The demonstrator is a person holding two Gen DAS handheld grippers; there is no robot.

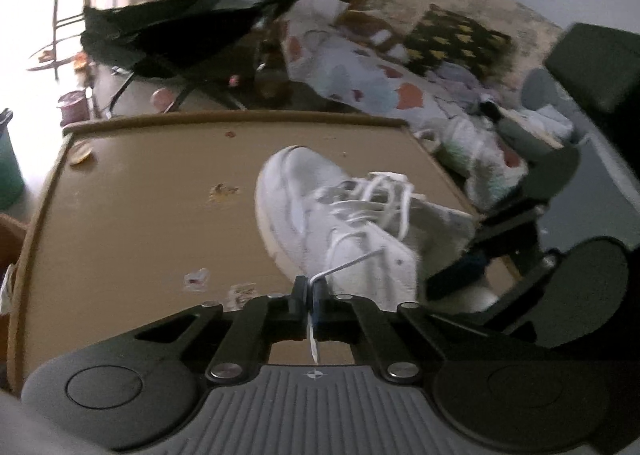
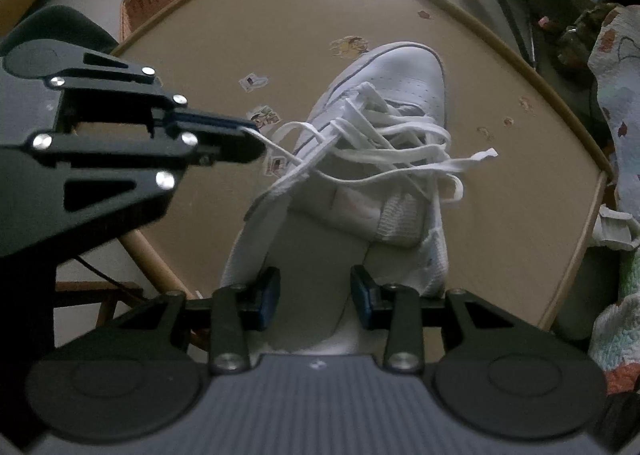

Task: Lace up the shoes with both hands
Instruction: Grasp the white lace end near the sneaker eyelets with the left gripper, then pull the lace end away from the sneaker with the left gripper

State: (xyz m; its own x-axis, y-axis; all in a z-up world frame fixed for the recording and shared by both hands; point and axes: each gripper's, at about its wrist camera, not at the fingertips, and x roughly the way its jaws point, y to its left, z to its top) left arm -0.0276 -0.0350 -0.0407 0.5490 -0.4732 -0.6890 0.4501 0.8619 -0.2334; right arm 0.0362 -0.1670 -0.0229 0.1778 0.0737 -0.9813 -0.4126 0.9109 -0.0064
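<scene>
Right wrist view shows the white sneaker (image 2: 384, 103) lying on the tan table (image 2: 180, 67), toe pointing away, its flat white laces (image 2: 400, 151) loose and tangled over the tongue. The left gripper (image 2: 256, 137) is pinched tight on a lace end, which runs taut to the eyelets. The right gripper (image 2: 315, 297) stands half open over the heel opening, holding nothing. Those laces look soft, limp and light, likely to slip unless taken near the stiffer tip; the shoe itself seems light enough to shift when pulled.
</scene>
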